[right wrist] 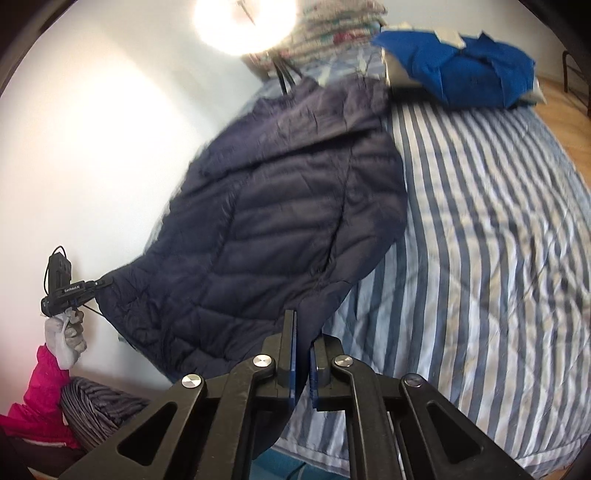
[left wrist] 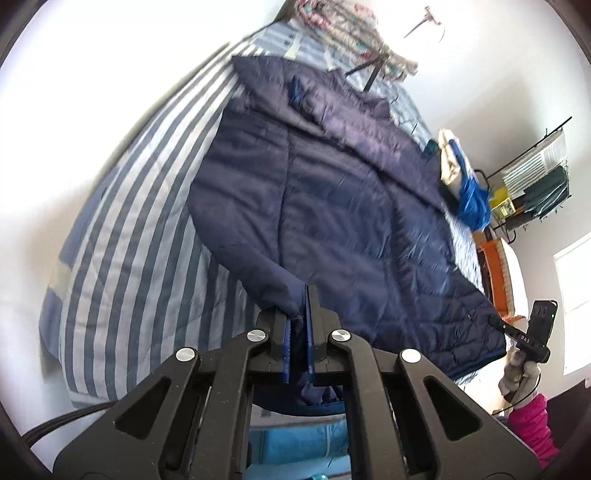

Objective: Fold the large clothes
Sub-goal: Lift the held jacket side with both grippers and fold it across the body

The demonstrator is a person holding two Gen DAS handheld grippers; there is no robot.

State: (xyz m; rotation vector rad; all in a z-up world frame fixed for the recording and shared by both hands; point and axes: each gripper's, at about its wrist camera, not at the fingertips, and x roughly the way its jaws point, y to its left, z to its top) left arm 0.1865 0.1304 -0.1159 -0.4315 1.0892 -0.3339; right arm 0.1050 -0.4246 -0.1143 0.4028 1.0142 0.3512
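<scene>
The left gripper (left wrist: 307, 325) is clamped on the near hem of the navy puffer jacket (left wrist: 332, 206), dark cloth pinched between its blue pads; the right gripper (right wrist: 303, 354) is likewise closed on the hem at the other bottom corner, fabric running down between its pads; each wrist view catches the other tool off at the far corner of the hem, in a gloved hand (right wrist: 68, 339) with a pink sleeve (right wrist: 40, 398) below it.

From the grips outward, the jacket spreads away over the striped bedspread (right wrist: 480, 221), its hem raised off the near edge of the bed and its hood or collar end lying at the far side, close to a patterned pile (left wrist: 354, 33) by the wall; a blue garment (right wrist: 461, 70) lies at the far right of the bed, well apart from the jacket.

As for progress, the work looks barely begun: the jacket is still open at full length, with no cross fold visible; the hem is gripped at both corners, which I judge to be the start of the first fold, bottom carried toward the collar; smoothing and any further folds remain.

The jacket is quilted in slanting channels, faintly glossy, puffy and soft; both views are somewhat blurred, so finer detail is hard to tell.
</scene>
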